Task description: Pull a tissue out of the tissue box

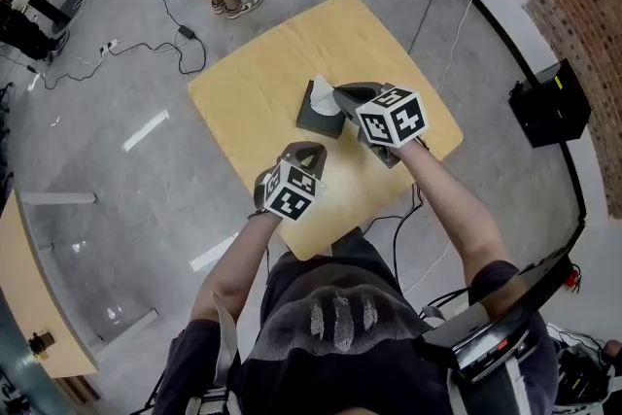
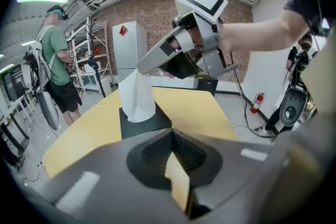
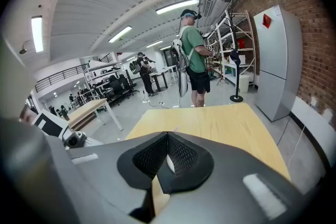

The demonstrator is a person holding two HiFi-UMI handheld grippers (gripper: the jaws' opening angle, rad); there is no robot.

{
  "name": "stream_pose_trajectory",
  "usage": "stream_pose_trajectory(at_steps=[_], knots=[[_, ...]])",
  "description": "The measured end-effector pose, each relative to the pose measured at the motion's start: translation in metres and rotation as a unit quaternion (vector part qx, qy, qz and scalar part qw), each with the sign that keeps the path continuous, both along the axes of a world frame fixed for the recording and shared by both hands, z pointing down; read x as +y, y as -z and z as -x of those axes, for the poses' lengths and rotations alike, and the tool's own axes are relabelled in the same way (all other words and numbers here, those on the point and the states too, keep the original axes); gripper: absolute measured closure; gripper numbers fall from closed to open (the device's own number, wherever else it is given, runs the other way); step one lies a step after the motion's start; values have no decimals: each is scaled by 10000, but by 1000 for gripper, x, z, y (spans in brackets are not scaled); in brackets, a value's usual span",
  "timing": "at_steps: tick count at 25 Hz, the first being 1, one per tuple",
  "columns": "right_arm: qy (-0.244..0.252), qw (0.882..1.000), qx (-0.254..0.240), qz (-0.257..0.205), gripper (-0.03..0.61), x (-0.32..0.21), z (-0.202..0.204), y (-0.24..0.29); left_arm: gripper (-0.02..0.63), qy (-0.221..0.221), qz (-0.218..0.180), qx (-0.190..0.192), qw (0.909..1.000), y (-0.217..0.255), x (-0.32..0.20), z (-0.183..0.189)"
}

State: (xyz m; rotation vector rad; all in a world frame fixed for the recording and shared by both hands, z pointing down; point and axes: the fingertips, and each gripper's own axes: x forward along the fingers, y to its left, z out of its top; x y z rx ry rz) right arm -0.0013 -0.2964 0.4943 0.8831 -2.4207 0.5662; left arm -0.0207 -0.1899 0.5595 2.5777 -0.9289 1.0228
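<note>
Right gripper [image 3: 168,136]: grey, moulded jaws with mesh-textured pads, closed tight on the top of the tissue [image 2: 137,93]; a white sliver shows between the pads. The tissue is thin, soft and creased, drawn into a tall cone. Its long axis stands upright and it narrows up to the pinched tip. Directly below the right gripper's tips its base is in the tissue box [image 2: 145,124], a low, matt black block on the smooth, pale wooden table [image 2: 202,108]. Left gripper [image 2: 171,134]: jaws together, empty, just short of the box and pointing at it.
</note>
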Motion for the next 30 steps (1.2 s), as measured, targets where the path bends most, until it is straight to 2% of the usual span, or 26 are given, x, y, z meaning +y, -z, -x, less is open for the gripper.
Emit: stream_pose_trajectory(at_steps=[30], knots=[[145, 9990, 132, -397, 578, -3, 18, 37, 614, 159, -61, 212, 9996, 11, -6, 13]])
